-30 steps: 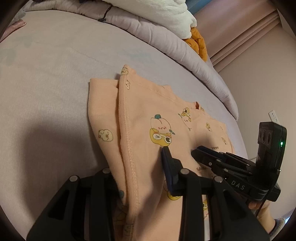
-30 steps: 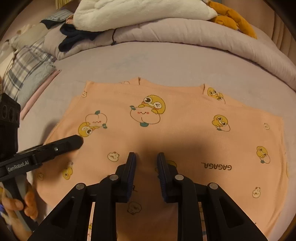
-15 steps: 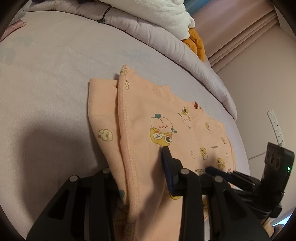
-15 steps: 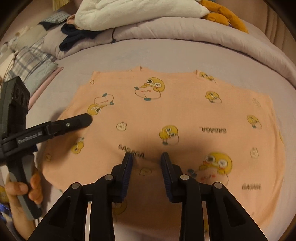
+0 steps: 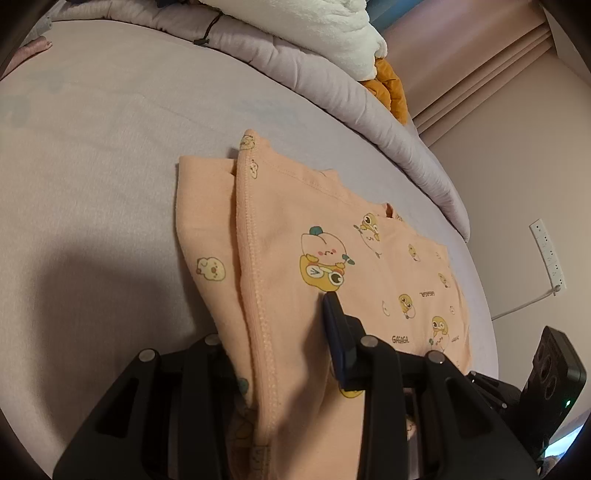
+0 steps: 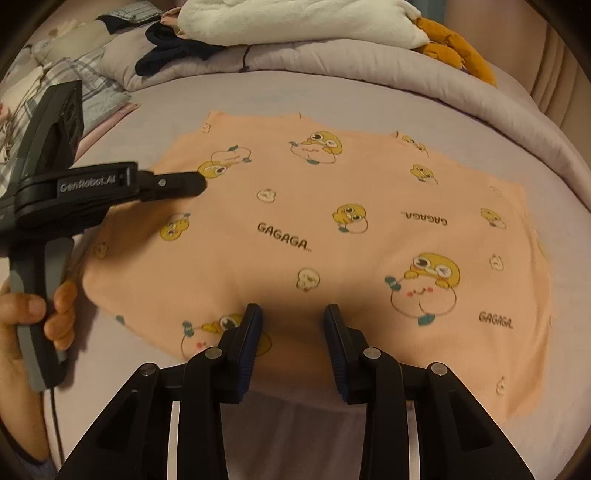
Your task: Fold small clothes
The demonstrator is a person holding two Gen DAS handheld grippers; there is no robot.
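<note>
A small peach garment [image 6: 332, 229] with yellow duck prints and "GAGAGA" lettering lies spread flat on the lavender bed sheet [image 6: 369, 96]. In the left wrist view its left edge [image 5: 258, 258] is folded over, a stitched hem running between my left gripper's fingers. My left gripper [image 5: 280, 332] holds that folded edge; only its right fingertip [image 5: 332, 314] shows, the other is under the cloth. It also shows in the right wrist view [image 6: 181, 182], jaws together over the garment's left side. My right gripper [image 6: 291, 321] is open and empty, above the garment's near edge.
A rolled grey duvet [image 6: 369, 62] runs along the far side, with a white fluffy blanket [image 6: 295, 18], an orange plush toy [image 6: 454, 48] and dark clothes [image 6: 173, 48] on it. Plaid bedding [image 6: 92, 92] lies at the far left. A wall socket strip [image 5: 546, 254] is on the right.
My right gripper has pulled back toward the garment's near edge and opened wider. My left gripper has stayed on the folded left edge.
</note>
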